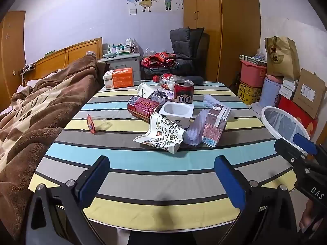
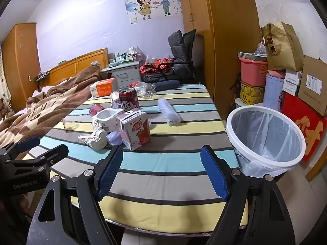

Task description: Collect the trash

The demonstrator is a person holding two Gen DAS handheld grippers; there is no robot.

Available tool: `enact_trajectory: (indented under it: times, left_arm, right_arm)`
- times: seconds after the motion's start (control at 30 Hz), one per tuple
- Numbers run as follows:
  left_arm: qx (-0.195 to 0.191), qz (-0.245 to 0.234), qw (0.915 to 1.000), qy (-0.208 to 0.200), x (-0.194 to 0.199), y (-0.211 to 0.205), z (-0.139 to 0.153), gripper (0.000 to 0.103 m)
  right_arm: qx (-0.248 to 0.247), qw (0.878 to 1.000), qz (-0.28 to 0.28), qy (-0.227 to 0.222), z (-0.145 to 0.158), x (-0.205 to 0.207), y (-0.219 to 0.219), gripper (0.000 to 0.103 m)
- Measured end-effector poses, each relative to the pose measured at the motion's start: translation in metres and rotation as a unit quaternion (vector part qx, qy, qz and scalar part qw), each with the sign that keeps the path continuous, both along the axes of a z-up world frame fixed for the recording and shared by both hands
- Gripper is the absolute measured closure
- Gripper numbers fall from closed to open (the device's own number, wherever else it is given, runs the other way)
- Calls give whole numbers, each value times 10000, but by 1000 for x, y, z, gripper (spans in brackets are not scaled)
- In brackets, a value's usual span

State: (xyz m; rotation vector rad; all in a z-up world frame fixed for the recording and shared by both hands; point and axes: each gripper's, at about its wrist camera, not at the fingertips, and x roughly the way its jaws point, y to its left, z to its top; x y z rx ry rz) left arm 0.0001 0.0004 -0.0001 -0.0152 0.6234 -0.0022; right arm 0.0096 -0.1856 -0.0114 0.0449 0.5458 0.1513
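Trash lies in a pile mid-table: an upright red can (image 1: 183, 91) (image 2: 128, 100), a red can on its side (image 1: 144, 107), a white yogurt cup (image 1: 177, 111) (image 2: 107, 119), a crumpled patterned wrapper (image 1: 161, 134), a drink carton (image 1: 215, 127) (image 2: 135, 130), white foam sleeves (image 1: 196, 130) (image 2: 168, 112), a clear bottle (image 1: 166, 80) and a small clear cup with a red lid (image 1: 96, 123). A white bin with a clear liner (image 2: 265, 138) (image 1: 283, 124) stands right of the table. My left gripper (image 1: 161, 175) and right gripper (image 2: 162, 173) are open and empty above the table's near edge.
The striped tablecloth (image 1: 143, 163) covers the table. An orange box (image 1: 118, 78) sits at its far left. A bed with a brown blanket (image 1: 34, 106) lies left. A chair (image 1: 184, 49) stands behind. Stacked boxes and a paper bag (image 2: 282, 47) line the right wall.
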Motion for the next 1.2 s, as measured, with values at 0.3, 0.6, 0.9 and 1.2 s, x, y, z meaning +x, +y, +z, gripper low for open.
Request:
enact_trajectory:
  times: [0.3, 0.6, 0.9, 1.2]
  left_arm:
    - [92, 34, 10000, -6, 2, -2, 1, 0]
    - [70, 13, 10000, -20, 0, -2, 0, 0]
    - [50, 17, 10000, -29, 0, 0, 0, 0]
    - [57, 45, 10000, -11, 0, 1, 0, 0]
  right_arm:
    - [48, 10000, 20, -12, 0, -1, 0, 23]
    - [-17, 10000, -19, 0, 0, -1, 2, 23]
    - [-64, 10000, -28, 12, 1, -2, 2, 23]
    - [-68, 10000, -36, 9, 1, -2, 2, 23]
